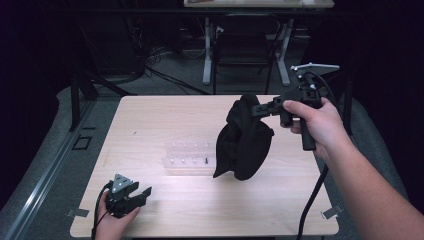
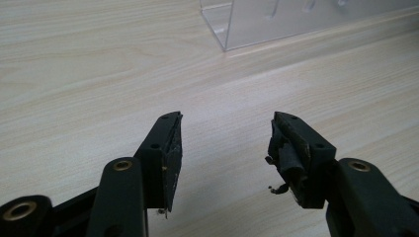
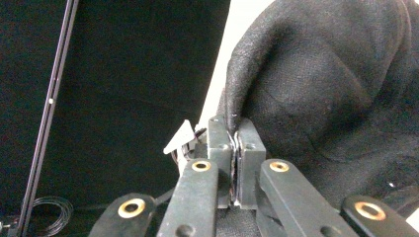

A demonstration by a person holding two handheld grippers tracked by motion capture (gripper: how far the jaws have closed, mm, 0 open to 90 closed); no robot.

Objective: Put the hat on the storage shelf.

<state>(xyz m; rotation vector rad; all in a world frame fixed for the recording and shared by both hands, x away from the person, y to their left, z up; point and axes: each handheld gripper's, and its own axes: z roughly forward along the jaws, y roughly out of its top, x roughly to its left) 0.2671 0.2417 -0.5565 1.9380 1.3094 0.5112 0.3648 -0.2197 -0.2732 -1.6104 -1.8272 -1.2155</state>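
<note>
A black cloth (image 1: 245, 140) hangs above the wooden table (image 1: 150, 120), lifted clear at the right of centre. My right gripper (image 1: 260, 107) is shut on the cloth's top edge, and the right gripper view shows its jaws pinched together on a fold of the black cloth (image 3: 326, 79), at the gripper (image 3: 235, 133). My left gripper (image 1: 142, 192) rests low at the table's near left corner, held by a hand. In the left gripper view it (image 2: 225, 123) stands open over bare wood, nothing between its fingers.
A clear plastic box (image 1: 190, 157) with small compartments sits at the table's middle, partly behind the hanging cloth; its corner (image 2: 257, 24) appears ahead of the left gripper. A chair (image 1: 242, 50) and desk legs stand beyond the far edge. Cables trail from both grippers.
</note>
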